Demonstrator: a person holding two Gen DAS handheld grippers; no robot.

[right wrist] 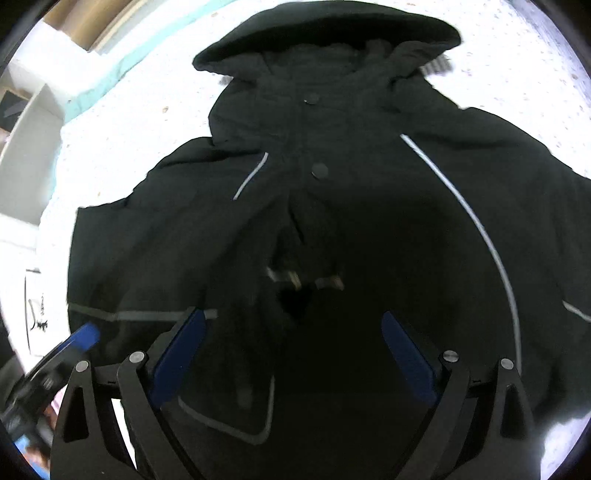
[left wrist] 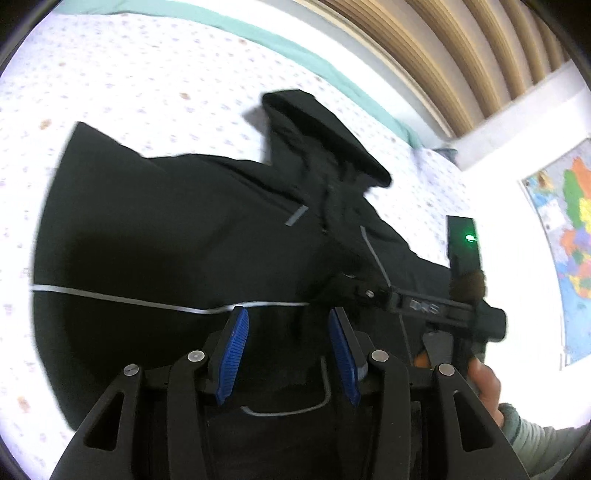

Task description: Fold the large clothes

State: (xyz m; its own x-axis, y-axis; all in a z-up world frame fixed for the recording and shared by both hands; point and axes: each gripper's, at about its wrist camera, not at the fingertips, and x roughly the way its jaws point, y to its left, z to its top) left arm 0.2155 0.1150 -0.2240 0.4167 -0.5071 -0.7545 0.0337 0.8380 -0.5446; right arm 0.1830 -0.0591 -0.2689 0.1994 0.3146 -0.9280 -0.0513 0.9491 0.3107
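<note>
Left gripper [left wrist: 288,325] and right gripper [right wrist: 291,332] hang with jaws apart, gripping nothing, over the black jacket [right wrist: 332,192] filling mid-frame on the bed [left wrist: 129,74]. Best pinch one fabric layer near the hem, both sides evenly.

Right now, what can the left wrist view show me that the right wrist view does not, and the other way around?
Only the left wrist view shows a coloured map on the wall, the slatted wooden headboard, the person's hand and a small green light on the right hand-held gripper. Only the right wrist view shows the jacket's front snap buttons, the whole hood and a white shelf. Both show the black jacket with grey reflective piping lying on the dotted white bedsheet, and open blue-padded jaws, including the left hand-held gripper.
</note>
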